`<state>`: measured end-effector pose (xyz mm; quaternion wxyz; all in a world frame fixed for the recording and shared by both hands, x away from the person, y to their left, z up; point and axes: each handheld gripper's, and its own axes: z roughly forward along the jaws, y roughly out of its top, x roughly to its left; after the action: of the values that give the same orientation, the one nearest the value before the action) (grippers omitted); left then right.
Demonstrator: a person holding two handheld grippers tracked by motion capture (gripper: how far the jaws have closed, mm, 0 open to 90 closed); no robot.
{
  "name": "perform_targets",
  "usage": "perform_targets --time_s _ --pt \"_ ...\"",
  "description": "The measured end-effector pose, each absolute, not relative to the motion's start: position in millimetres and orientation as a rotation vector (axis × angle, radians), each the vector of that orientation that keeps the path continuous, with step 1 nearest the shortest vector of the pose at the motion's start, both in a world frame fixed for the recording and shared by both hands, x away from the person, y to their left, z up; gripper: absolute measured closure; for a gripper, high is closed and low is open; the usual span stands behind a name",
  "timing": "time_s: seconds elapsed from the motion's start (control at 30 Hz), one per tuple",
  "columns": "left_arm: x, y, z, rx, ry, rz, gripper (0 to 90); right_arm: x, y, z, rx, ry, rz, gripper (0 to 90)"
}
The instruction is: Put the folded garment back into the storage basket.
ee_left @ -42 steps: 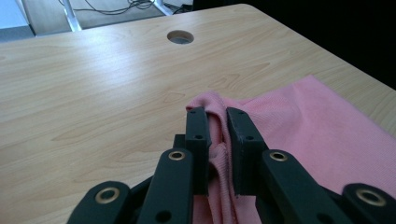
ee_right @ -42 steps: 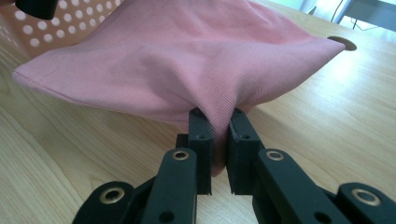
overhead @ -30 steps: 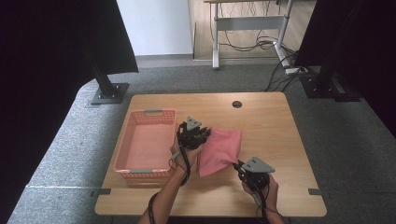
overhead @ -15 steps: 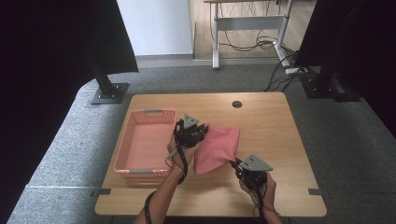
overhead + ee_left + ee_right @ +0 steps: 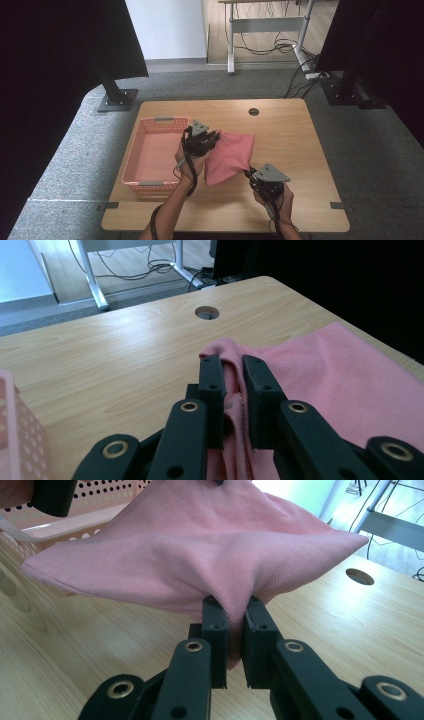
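Wooden table (image 5: 300,145), left tongs (image 5: 232,377) and right tongs (image 5: 231,625) each clamped on pink cloth (image 5: 230,155).

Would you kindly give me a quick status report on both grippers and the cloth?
Left gripper shut on pink ribbed cloth. Right gripper shut on its near edge, cloth partly lifted. Pink perforated plastic basket beside it, nothing blocking.

pink cloth (image 5: 230,156) | folded, slack | lifted off table, beside basket
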<state>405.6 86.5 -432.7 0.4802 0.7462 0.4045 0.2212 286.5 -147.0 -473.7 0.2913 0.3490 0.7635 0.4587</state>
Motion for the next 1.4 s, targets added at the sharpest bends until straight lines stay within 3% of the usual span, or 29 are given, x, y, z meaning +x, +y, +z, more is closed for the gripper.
perform_targets --time_s 1.4 --pt "398.3 118.9 -413.0 1.791 1.015 0.589 79.5 292.3 -120.9 -454.4 0.891 2.033 1.252 82.2"
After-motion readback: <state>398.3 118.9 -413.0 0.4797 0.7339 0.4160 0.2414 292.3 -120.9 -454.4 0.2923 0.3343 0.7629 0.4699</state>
